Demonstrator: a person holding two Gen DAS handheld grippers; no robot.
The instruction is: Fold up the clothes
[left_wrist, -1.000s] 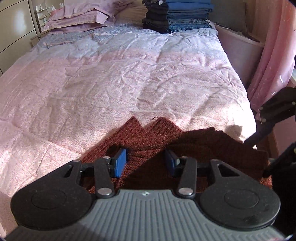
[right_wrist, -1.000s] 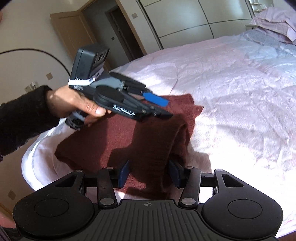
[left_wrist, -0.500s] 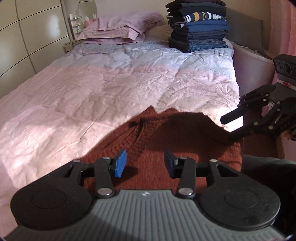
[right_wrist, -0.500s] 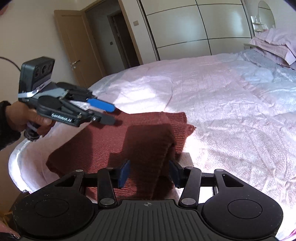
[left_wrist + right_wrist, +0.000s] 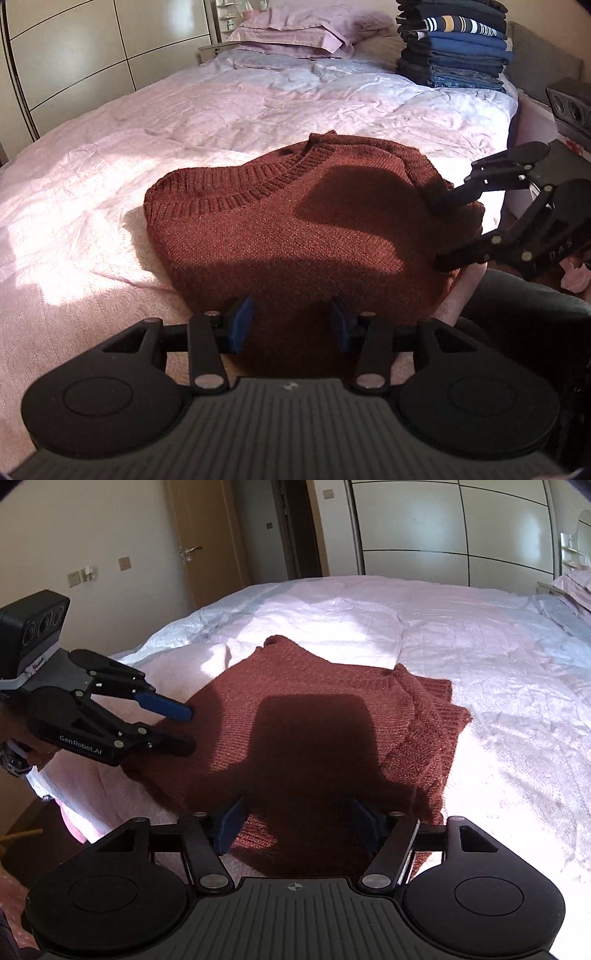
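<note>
Rust-brown knitted sweater [image 5: 295, 229], one, folded, lies on pink quilt [image 5: 110, 184] near bed's near edge; left gripper [image 5: 181, 728] at its left edge, jaws apart, nothing between pads; right gripper [image 5: 299, 823] at its right edge, jaws opening, sweater edge below and between pads, not pinched; two pillows [image 5: 295, 29] at headboard; one stack of folded clothes [image 5: 454, 48] far right

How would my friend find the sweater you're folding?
Look at the big bed with the pale pink cover. Near its foot lies a folded sweater. It is rusty red and knitted, unlike the mostly blue stack of clothes by the pillows.
</note>
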